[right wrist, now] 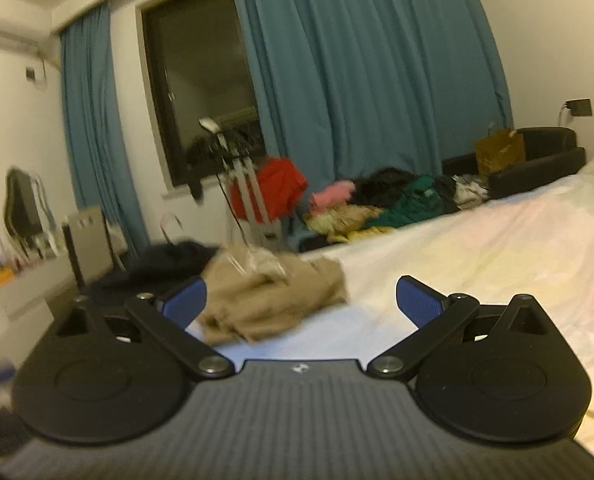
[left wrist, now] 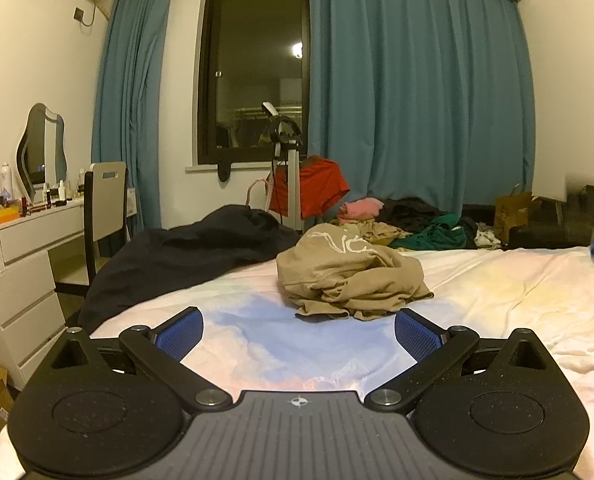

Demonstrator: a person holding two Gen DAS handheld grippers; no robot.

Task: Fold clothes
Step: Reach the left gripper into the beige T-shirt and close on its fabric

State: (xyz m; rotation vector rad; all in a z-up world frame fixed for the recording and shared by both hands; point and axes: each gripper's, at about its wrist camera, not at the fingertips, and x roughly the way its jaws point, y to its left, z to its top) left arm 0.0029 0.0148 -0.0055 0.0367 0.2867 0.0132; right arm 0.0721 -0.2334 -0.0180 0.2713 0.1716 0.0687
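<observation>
**Tan shirt waits in a lump on the bed**

The tan shirt (left wrist: 349,280) lies in a crumpled heap on the bed (left wrist: 497,292). It has white letters on top. Its folds are bunched up, and no sleeve or hem shows clearly. It sits a little ahead of both tongs, not touching either one.

The left tongs (left wrist: 299,330) are wide open and hold nothing. Their blue pads (left wrist: 417,336) hover just above the sheet, and the shirt's near edge is right in front of the gap. The right tongs (right wrist: 301,304) are wide open too, and empty. In the right view the shirt (right wrist: 273,300) sits toward the left finger, and the picture is blurry.

The folding has not started, I think. The shirt must first be spread flat. A good way is to pinch only one layer at an edge, not a thick lump. Each tong could take a different corner, then pull apart gently so the cloth opens. A grab in the middle of the heap would likely just lift a ball of cloth.

Behind the shirt lies a dark blanket (left wrist: 185,248). Farther back is a pile of other clothes (left wrist: 401,224) in pink, green and black, in front of blue curtains (left wrist: 417,88). A white desk (left wrist: 17,248) with a mirror stands on the left.
</observation>
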